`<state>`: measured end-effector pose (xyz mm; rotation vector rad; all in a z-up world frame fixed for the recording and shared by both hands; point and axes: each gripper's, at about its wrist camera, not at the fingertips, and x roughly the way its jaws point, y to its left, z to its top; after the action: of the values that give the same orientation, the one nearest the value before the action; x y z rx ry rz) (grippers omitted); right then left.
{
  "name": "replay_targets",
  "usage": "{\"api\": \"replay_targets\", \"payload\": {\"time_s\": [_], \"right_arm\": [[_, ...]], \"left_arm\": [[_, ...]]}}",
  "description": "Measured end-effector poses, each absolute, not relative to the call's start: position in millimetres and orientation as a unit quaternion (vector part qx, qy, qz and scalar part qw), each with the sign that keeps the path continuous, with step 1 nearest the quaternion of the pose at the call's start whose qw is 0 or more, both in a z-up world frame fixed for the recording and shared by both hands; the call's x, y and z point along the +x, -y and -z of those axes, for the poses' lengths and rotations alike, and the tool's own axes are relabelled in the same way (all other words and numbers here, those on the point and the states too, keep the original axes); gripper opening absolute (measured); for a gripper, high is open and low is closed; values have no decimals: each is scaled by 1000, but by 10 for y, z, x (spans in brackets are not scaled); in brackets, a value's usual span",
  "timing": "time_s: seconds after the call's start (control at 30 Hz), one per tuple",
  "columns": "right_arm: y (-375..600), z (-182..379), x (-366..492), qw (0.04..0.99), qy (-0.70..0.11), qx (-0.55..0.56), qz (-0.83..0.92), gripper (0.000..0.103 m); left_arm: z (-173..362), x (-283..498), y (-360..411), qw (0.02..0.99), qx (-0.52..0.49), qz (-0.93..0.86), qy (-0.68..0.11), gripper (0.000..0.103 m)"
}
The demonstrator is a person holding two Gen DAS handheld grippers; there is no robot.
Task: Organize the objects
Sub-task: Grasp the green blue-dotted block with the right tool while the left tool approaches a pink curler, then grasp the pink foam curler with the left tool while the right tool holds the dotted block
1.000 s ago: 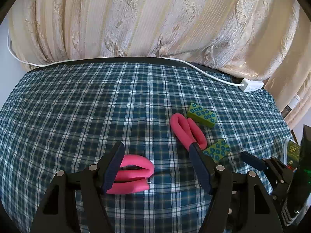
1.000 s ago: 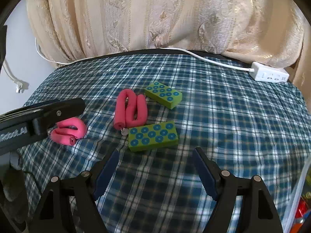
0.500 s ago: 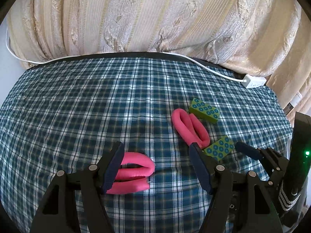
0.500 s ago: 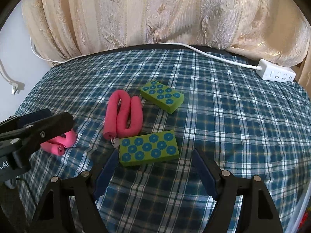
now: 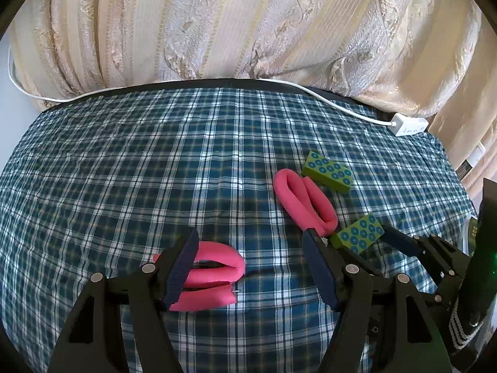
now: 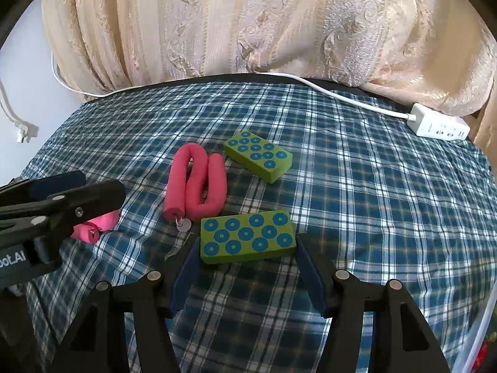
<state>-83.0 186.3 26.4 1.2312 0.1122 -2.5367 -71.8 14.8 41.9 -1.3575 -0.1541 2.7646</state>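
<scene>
Two pink foam loops and two green blocks with blue dots lie on a checked cloth. My right gripper (image 6: 248,240) is closing, its pads standing close beside the short ends of the near green block (image 6: 247,236), which lies flat on the cloth. The far green block (image 6: 257,156) and the long pink loop (image 6: 198,183) lie just beyond it. My left gripper (image 5: 250,234) is open and low over the other pink loop (image 5: 214,272), which lies nearer its left finger. That loop (image 6: 93,227) is half hidden behind the left gripper (image 6: 96,183) in the right wrist view.
A white power strip (image 6: 439,126) and its cable (image 5: 326,101) lie at the back right of the checked cloth (image 5: 124,171). A cream curtain (image 5: 248,25) hangs behind the table. A white plug (image 6: 23,133) dangles at the far left.
My right gripper has moved forward until the near green block lies between its fingers, and its jaws have narrowed. The left gripper has hardly shifted over the pink loop.
</scene>
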Motion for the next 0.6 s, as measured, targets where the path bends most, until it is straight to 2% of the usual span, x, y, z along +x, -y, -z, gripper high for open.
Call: {"api": "replay_targets", "payload": {"time_s": [0.6], "right_arm": [[-2283,-287,-485,118,1,430,895,64]], "left_arm": [[-385,-931,-462,27,-456,-889,27,70]]}}
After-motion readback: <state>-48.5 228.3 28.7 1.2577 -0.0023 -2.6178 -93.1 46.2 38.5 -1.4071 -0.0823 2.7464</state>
